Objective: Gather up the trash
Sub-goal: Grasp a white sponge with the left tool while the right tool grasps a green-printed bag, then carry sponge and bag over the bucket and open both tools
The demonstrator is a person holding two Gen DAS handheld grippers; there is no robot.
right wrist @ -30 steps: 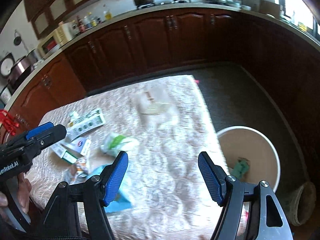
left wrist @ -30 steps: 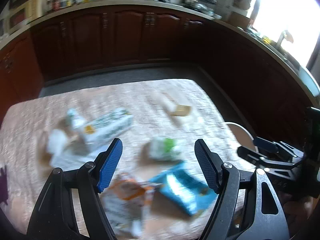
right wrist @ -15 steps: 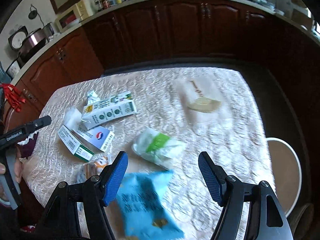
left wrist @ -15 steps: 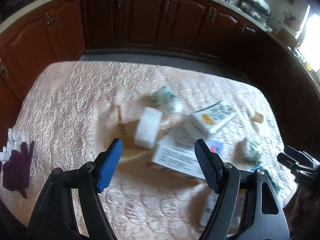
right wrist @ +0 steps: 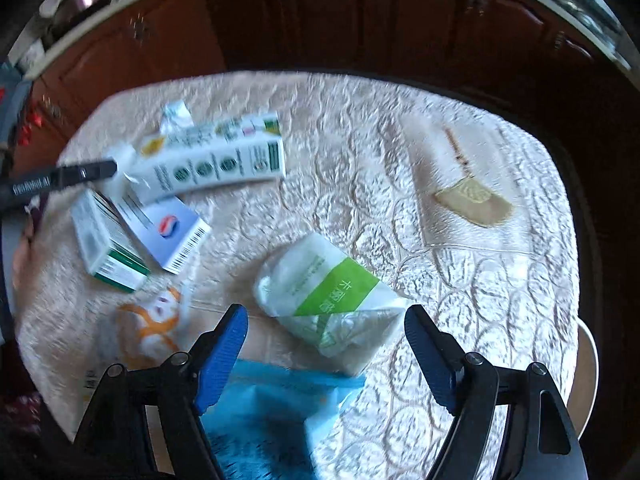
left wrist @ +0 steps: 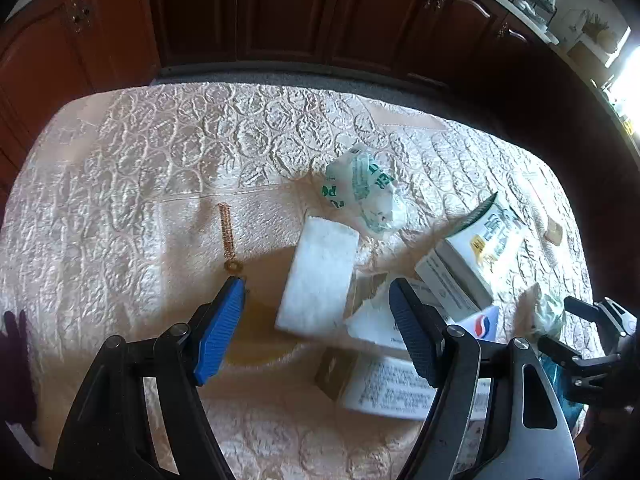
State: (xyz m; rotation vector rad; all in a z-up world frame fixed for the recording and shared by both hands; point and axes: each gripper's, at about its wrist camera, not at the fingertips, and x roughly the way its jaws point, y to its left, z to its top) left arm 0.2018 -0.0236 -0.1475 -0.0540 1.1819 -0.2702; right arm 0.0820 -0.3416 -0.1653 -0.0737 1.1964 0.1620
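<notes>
Gaping wide with nothing between its blue pads, the left gripper [left wrist: 316, 320] is hovering over a white rectangular block [left wrist: 318, 276] that is lying flat on the cream embossed tablecloth [left wrist: 160, 152], its near end falling between the two fingertips. Just beyond the block a crumpled white wrapper with green print [left wrist: 362, 192] is resting on the cloth, and to the right a small pile of cartons is crowding together: one long white milk-style carton [left wrist: 486, 248] leaning across the others, one white box with a red and blue roundel [left wrist: 480, 322], and one printed box [left wrist: 384, 386] lying nearest the camera. The right gripper [right wrist: 326, 338] is likewise standing wide and carrying nothing, poised above a clear bag with a green band [right wrist: 326, 300] that is sitting just ahead of its fingertips, while one bright blue packet [right wrist: 276, 416] is lying below and between the fingers, blurred. Farther left in that view one orange and white wrapper [right wrist: 154, 326] is sitting crumpled, with a green-edged box [right wrist: 106, 242] just beyond it, touching the roundel box. One flat tan piece with a thin stem [right wrist: 472, 198] is lying apart on the far right of the cloth. Dark wooden cabinets [left wrist: 280, 12] are running behind the table.
</notes>
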